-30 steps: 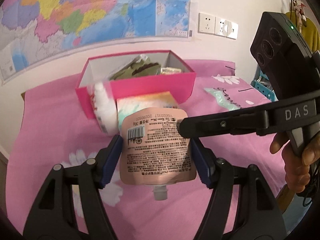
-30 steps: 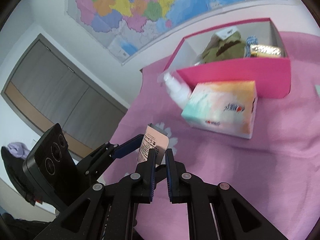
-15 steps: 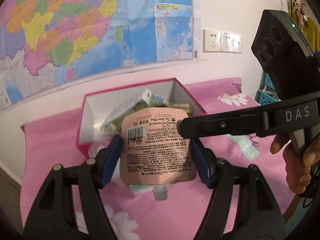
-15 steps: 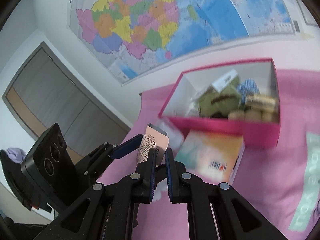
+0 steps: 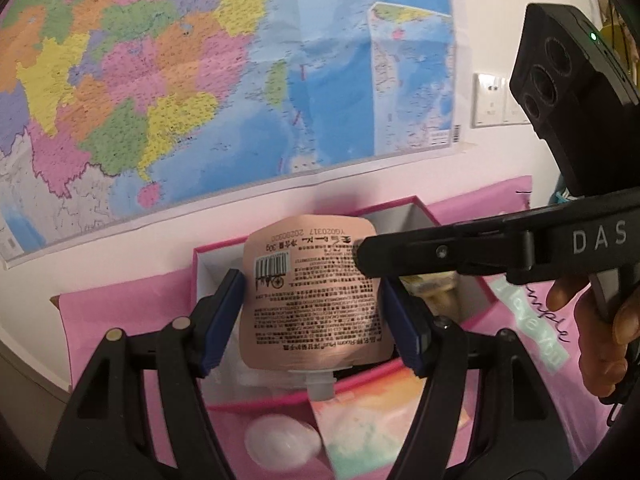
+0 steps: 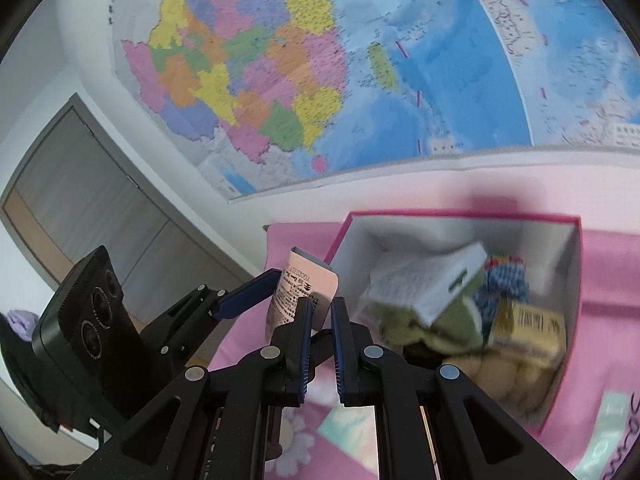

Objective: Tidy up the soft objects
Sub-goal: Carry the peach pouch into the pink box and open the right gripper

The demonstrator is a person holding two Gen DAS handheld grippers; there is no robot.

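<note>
now pouch (image 5: 316, 292) clamped between left fingers (image 5: 224, 312), right fingers (image 6: 304, 320) together on its corner

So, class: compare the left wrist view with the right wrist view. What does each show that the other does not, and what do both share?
Only the left wrist view shows the pouch's full printed face with barcode and spout, a wall socket, a person's hand and a tissue pack.

Only the right wrist view shows the grey door and the box's contents: a green soft item, blue checked cloth and a yellow packet.

Both show the pouch held by the left gripper and the right gripper, the pink box, the map and the pink cloth.
</note>
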